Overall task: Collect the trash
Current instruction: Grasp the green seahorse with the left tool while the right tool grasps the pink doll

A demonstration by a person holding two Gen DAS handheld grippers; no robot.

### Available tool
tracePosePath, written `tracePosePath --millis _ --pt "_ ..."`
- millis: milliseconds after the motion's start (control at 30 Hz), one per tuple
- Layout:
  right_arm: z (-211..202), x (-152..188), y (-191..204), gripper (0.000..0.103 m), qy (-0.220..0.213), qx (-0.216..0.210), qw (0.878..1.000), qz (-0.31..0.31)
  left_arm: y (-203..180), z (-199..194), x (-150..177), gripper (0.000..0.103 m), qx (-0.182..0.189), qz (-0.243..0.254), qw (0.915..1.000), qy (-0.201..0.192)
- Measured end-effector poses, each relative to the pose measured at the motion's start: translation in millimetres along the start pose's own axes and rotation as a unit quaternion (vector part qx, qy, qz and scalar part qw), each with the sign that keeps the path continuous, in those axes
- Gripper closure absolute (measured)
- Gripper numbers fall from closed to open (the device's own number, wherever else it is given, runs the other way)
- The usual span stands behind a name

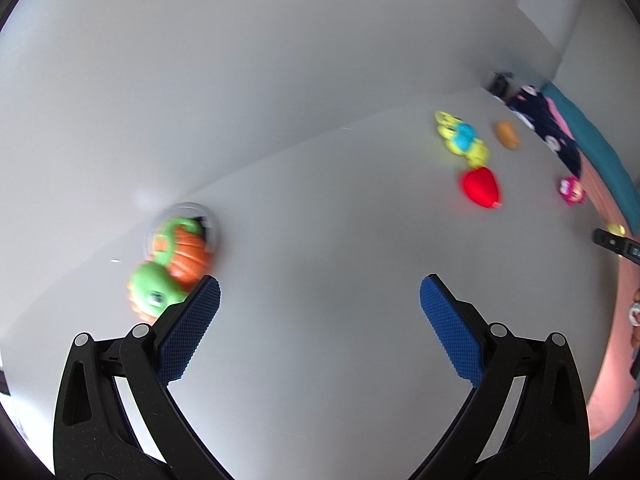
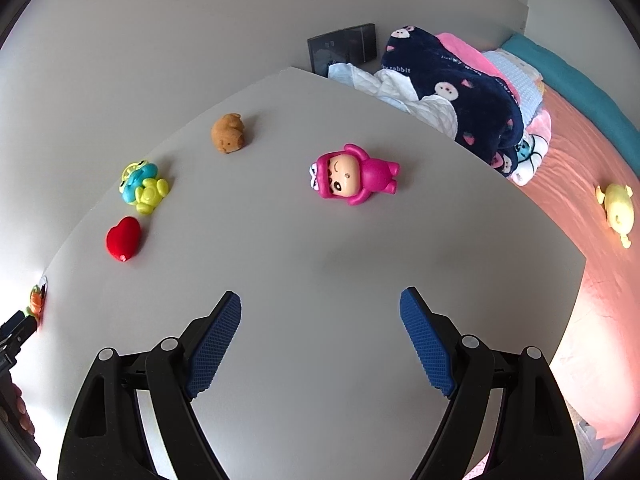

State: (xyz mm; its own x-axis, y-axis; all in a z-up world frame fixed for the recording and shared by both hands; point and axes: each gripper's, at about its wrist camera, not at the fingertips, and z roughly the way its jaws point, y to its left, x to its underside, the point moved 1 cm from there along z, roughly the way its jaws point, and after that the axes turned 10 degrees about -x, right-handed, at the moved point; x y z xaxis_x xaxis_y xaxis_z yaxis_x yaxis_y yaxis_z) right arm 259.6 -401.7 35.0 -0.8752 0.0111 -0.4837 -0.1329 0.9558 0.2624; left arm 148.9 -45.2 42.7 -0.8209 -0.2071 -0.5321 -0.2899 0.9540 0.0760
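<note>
Small toys lie on a grey table [image 2: 320, 260]. In the right wrist view I see a pink figure [image 2: 354, 174], a brown bear [image 2: 228, 133], a yellow-and-blue toy [image 2: 142, 188] and a red heart [image 2: 123, 239]. My right gripper [image 2: 320, 332] is open and empty, hovering short of the pink figure. In the left wrist view my left gripper [image 1: 320, 316] is open and empty over the table [image 1: 320, 220]. A green-and-orange toy [image 1: 172, 264] lies just past its left finger [image 1: 188, 328]. The red heart [image 1: 480, 188], yellow-and-blue toy [image 1: 462, 138], brown bear [image 1: 507, 135] and pink figure [image 1: 572, 191] lie far right.
A bed with a salmon sheet [image 2: 580, 208] borders the table's right side, holding piled blankets [image 2: 460, 88] and a yellow plush [image 2: 618, 208]. A grey wall [image 1: 240, 60] runs behind the table. A dark box [image 2: 344, 46] stands at the far corner.
</note>
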Motion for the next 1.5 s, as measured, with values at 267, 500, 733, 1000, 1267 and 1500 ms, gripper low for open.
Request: tracePosePath --millis 267,500,733,1000,1267,1500 --pt "9.1 -10.4 -4.6 0.021 0.003 0.003 1.0 0.005 45.8 24.8 -3.5 0.006 -0.038 -0.026 0.9989 0.009" --pt "18.7 -24.1 -11.6 0.021 0.006 0.017 1.0 -0.012 57.5 39.5 -5.6 0.006 -0.058 -0.017 0.9981 0.011" --pt "29.2 -38.9 -22.7 0.021 0.011 0.034 0.999 -0.028 67.9 55.0 -3.5 0.025 -0.064 -0.027 0.9973 0.023" --pt "40.8 -57.2 -31.9 0.021 0.015 0.039 0.997 -0.062 66.2 46.3 -3.1 0.044 -0.067 -0.048 0.9966 0.006" --pt "61.3 -80.1 -25.6 0.021 0.02 0.031 0.984 -0.173 64.4 48.9 -13.7 0.044 -0.055 -0.047 0.9973 0.015" --pt "79.0 -83.2 -27.5 0.035 0.031 0.007 0.977 -0.211 77.4 51.4 -23.0 0.044 -0.052 -0.054 0.997 0.017"
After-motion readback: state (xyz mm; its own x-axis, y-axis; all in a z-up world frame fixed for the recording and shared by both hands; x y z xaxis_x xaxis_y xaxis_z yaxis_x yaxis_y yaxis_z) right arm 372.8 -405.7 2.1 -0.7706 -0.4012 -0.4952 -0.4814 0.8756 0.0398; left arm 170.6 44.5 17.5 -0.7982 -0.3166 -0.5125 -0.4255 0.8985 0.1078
